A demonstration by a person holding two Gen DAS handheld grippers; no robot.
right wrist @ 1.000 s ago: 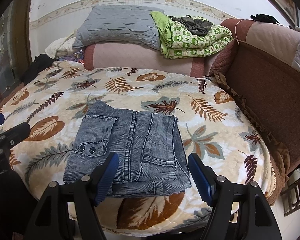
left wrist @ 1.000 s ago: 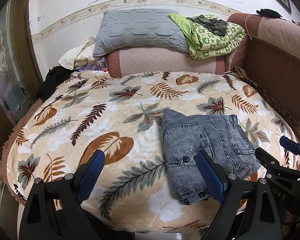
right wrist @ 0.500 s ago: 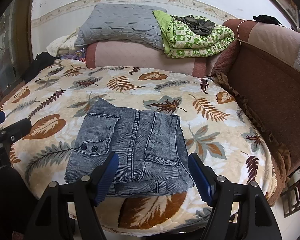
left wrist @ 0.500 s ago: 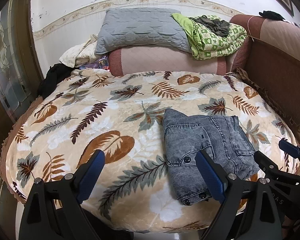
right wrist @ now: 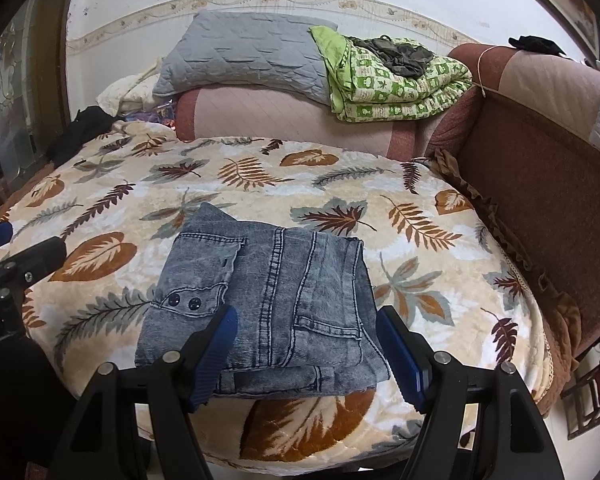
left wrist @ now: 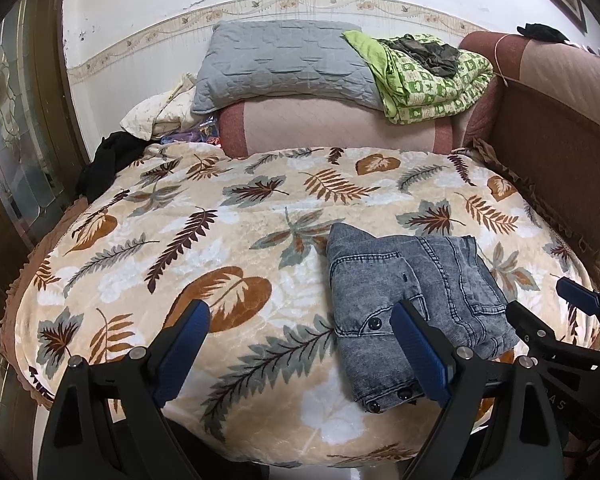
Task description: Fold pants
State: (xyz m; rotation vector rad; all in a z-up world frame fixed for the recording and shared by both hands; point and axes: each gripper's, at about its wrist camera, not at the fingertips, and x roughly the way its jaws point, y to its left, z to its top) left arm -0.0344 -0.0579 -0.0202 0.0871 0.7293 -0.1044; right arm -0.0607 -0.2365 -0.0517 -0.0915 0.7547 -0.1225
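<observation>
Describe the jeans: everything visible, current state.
The jeans are grey-blue washed denim, folded into a compact, roughly rectangular stack of several layers. Visible parts: contrast-stitched seams, a pocket, and a flap with two dark buttons on the left side; the left wrist view shows more buttons at the near corner. They lie flat on the leaf-print blanket, near its front edge. Nothing else touches them: the right gripper and left gripper are open, just short of the fabric.

Grey washed-denim pants [right wrist: 268, 304], folded into a compact rectangle, flat on the leaf-print blanket [right wrist: 400, 216].
</observation>
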